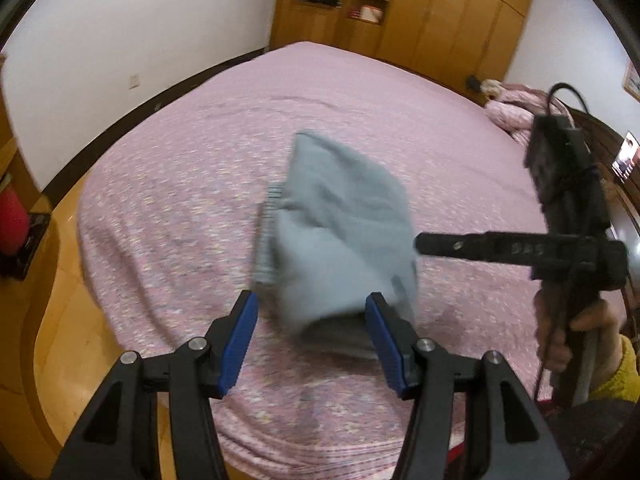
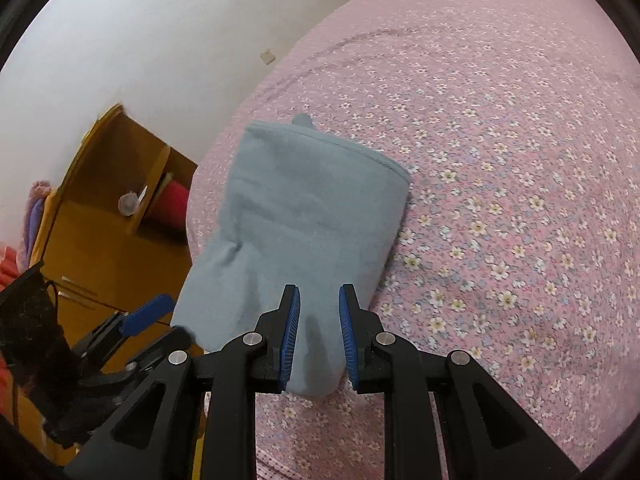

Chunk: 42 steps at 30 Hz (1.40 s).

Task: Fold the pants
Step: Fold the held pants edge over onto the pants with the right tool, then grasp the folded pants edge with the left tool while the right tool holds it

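Your left tongs (image 1: 308,340) stand wide apart and empty, just before the folded grey pants (image 1: 340,236). Your right tongs (image 2: 319,336) are parted only a little — the near fold of the pants lies between the pads, not squeezed. The pants rest on the pink flowered bed (image 2: 500,160) — beyond it, a wooden wardrobe (image 1: 440,12).

The folded pants (image 2: 296,216) lie on the bed (image 2: 500,160), near its front edge. The left gripper (image 1: 312,336) sits just before them, the right gripper (image 2: 319,332) over their near end. A wardrobe (image 1: 440,20) stands behind the bed, a shelf unit (image 2: 120,184) beside it.
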### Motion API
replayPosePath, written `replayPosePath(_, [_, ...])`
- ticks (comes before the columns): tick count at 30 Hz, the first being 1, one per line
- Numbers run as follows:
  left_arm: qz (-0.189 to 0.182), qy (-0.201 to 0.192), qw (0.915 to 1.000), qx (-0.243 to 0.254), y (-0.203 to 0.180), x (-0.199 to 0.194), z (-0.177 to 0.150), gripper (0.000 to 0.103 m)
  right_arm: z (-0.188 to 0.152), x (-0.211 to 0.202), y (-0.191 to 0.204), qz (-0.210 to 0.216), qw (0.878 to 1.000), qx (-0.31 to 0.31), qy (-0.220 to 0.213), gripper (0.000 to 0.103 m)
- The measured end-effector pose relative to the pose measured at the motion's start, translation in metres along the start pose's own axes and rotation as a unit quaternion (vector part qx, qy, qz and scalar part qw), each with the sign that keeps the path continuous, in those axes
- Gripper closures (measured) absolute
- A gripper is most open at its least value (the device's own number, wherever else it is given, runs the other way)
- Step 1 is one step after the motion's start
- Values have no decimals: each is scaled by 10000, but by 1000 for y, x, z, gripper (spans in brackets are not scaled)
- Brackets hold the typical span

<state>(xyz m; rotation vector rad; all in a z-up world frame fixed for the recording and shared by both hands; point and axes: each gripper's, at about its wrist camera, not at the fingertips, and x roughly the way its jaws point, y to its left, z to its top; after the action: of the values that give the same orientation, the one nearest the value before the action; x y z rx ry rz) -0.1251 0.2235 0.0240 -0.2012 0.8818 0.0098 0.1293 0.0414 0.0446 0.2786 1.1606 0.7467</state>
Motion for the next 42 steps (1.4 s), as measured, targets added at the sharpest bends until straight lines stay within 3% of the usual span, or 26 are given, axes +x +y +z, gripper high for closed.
replayPosePath(6, [495,145,9983,274,-6,25,0,44,1,4,6,-7,9997,-244,1,81])
replayPosePath(10, [984,298,9947,-24,23,39,-5,41,-2,26,2,-155,9994,-221,235,81])
replayPosePath(13, [806,515,9947,-389,40,48,-10,41,-3,33,-4,-192,9993,-149,274,81])
replayPosePath(21, [865,468,9950,-191,31,42,-8,41,-8,22,-3,-354,9988,-276,174,80])
replayPosePath(23, [724,355,9965,-238,32,34,-3,41,-8,21,0,-440,9984,-321,144,72])
replayPosePath(29, [387,123,9991,-127,25,35,25,41,-5,20,-2,-504,9984,-240,58,66])
replayPosePath(37, [12,498,9987,-89,22,75,43,41,1,34,-17,-173,9998,17,128,65])
replayPosePath(42, [-15,629,9980,41,26,95,47,40,0,48,-33,68,9994,311,166,56])
